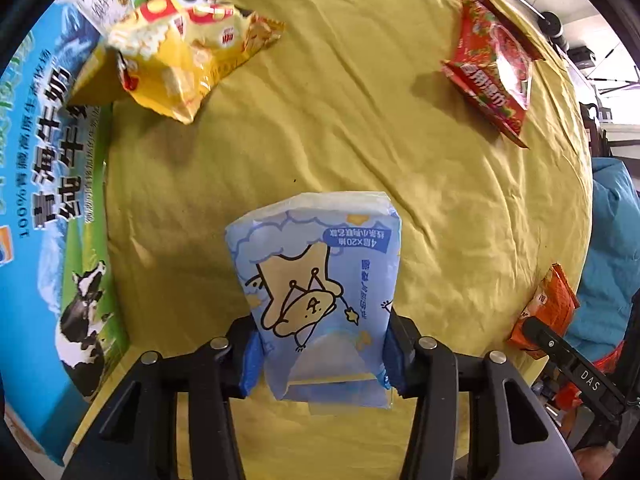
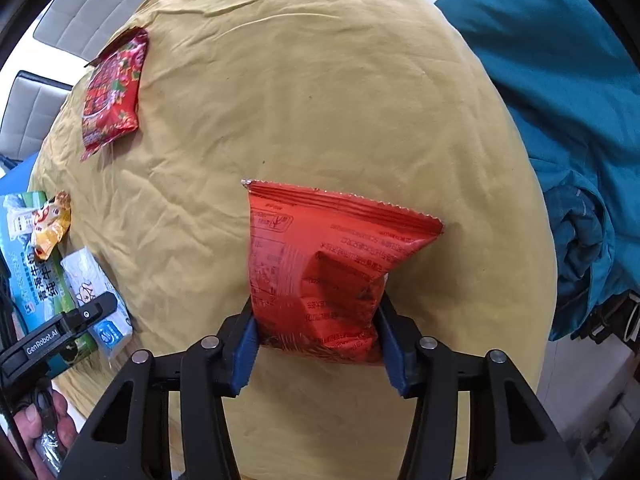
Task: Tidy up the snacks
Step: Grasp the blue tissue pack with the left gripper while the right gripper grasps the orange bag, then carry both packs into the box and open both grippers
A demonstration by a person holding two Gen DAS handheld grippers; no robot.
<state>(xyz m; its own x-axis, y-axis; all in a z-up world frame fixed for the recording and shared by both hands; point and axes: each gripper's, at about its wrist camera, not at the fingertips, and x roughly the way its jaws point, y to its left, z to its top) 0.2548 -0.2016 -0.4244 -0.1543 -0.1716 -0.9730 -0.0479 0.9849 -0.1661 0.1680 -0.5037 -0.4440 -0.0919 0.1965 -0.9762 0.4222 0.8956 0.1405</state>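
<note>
My left gripper (image 1: 320, 354) is shut on a light blue tissue pack (image 1: 316, 280) with a cartoon star, held just above the yellow cloth. My right gripper (image 2: 320, 344) is shut on an orange-red snack bag (image 2: 324, 264), pinched at its lower end. A yellow snack bag (image 1: 180, 52) leans on the milk carton box (image 1: 44, 184) at the left. Farther off on the cloth lies a red patterned snack bag (image 1: 492, 64). In the right wrist view the red bag (image 2: 112, 92) lies at the far left, and the tissue pack (image 2: 94, 296) sits by the box (image 2: 36, 264).
The table is round and covered with a wrinkled yellow cloth (image 1: 340, 120). A teal jacket (image 2: 560, 120) is heaped past the table's right edge. White chairs (image 2: 92, 12) stand beyond the far side. A hand (image 2: 36, 424) holds the left gripper's handle.
</note>
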